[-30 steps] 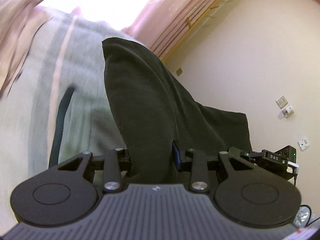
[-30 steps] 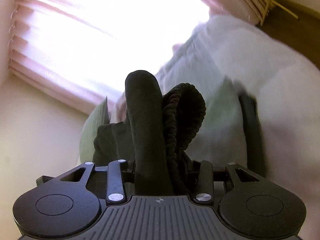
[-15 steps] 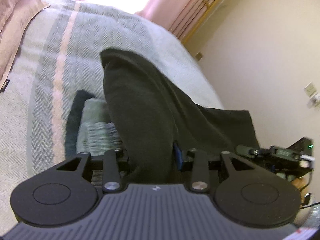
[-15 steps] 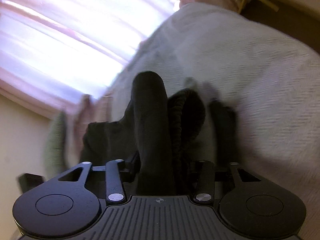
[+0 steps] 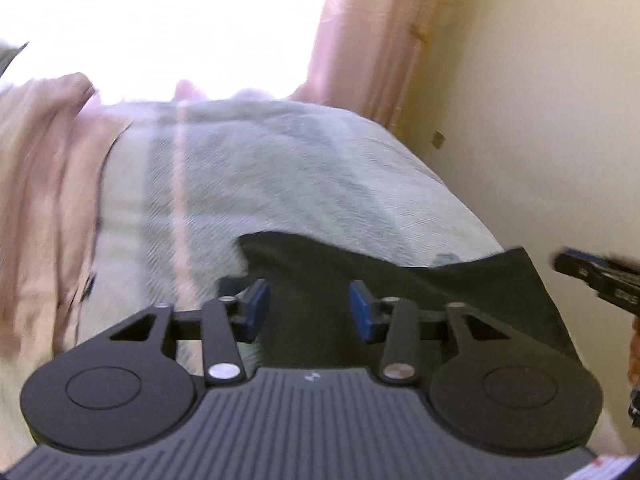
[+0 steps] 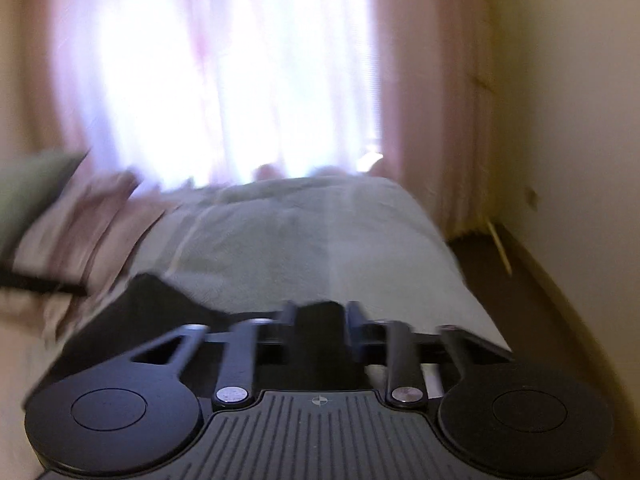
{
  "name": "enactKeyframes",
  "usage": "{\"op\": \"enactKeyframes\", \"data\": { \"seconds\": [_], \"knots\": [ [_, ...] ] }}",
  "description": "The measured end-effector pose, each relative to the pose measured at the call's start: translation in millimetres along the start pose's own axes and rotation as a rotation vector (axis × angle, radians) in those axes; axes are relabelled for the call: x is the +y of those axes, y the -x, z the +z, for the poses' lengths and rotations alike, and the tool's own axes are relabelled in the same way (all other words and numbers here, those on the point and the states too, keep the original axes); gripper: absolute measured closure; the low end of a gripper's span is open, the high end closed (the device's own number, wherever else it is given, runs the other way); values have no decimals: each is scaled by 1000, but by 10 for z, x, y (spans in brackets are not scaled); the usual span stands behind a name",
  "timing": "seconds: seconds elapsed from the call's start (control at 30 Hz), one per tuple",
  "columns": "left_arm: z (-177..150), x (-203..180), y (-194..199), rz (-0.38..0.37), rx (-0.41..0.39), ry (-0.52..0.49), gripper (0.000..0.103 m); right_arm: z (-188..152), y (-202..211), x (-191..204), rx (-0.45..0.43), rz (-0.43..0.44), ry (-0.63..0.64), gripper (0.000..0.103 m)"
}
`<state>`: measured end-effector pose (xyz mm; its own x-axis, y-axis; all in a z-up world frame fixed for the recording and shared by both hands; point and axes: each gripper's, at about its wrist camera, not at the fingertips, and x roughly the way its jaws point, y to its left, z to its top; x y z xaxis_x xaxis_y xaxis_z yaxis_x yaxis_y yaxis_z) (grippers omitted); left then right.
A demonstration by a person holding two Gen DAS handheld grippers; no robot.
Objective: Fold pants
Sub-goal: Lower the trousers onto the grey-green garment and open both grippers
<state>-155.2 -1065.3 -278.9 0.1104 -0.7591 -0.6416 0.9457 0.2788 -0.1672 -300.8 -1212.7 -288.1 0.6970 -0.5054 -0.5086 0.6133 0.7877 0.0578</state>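
The dark pants (image 5: 400, 280) lie flat along the near edge of the bed (image 5: 280, 168). The left gripper (image 5: 308, 308) is closing, its blue pads apart with pants between them, untouched. The right gripper (image 6: 318, 320) is closing, pinching a pants fold.

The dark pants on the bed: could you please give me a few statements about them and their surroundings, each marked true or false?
1. The dark pants lie on a pale green bedspread. True.
2. The left gripper has dark pants fabric between its blue pads. True.
3. The curtain beside the window is blue. False: it is pink.
4. The right gripper has nothing between its fingers. False: dark pants fabric sits there as they close.
5. The pants are white. False: they are dark.
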Motion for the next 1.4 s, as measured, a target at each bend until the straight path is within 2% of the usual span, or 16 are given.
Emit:
{"op": "enactKeyframes", "data": {
  "seconds": [0.07, 0.17, 0.23, 0.33, 0.43, 0.53, 0.6, 0.67, 0.73, 0.8, 0.9, 1.03, 1.07, 1.13, 1.2, 1.4],
  "knots": [
    [-78, -228, -158, 20, 19, -67, 72, -112, -206, 133, 50, -24, 75, 95],
    [-349, -310, -505, 65, 88, -109, 78, -479, -568, 137, 161, -86, 129, 95],
    [-480, -319, -565, 75, 77, -145, 79, -631, -628, 91, 160, -90, 121, 95],
    [-437, -307, -463, 82, 68, -98, 80, -559, -484, 49, 155, -68, 70, 95],
    [-431, -368, -123, 86, 55, -84, 79, -470, 13, 86, 126, -48, 14, 95],
    [-513, -476, 221, 61, 32, -75, 74, -534, 545, 278, 91, -8, 40, 95],
    [-642, -609, 434, 55, 20, -92, 73, -614, 715, 406, 94, 1, 57, 95],
    [-778, -711, 438, 75, 38, -121, 73, -766, 629, 509, 134, -31, 85, 95],
    [-904, -734, 265, 110, 89, -128, 72, -951, 457, 529, 160, -51, 108, 95],
    [-955, -759, 168, 131, 89, -137, 71, -1052, 323, 484, 172, -57, 80, 95],
    [-915, -851, 144, 173, 90, -157, 71, -988, 262, 552, 186, -79, 84, 94],
    [-802, -880, 256, 202, 120, -114, 72, -846, 428, 520, 197, -56, 4, 92],
    [-777, -898, 323, 211, 119, -108, 72, -814, 492, 511, 190, -51, -9, 89],
    [-755, -928, 444, 222, 114, -106, 70, -785, 685, 517, 167, -40, -33, 78],
    [-731, -951, 557, 233, 117, -104, 68, -753, 841, 521, 154, -26, -52, 59],
    [-701, -1077, 1005, 243, 111, -84, 58, -647, 1258, 609, 131, -13, -100, 44]
  ]
}}
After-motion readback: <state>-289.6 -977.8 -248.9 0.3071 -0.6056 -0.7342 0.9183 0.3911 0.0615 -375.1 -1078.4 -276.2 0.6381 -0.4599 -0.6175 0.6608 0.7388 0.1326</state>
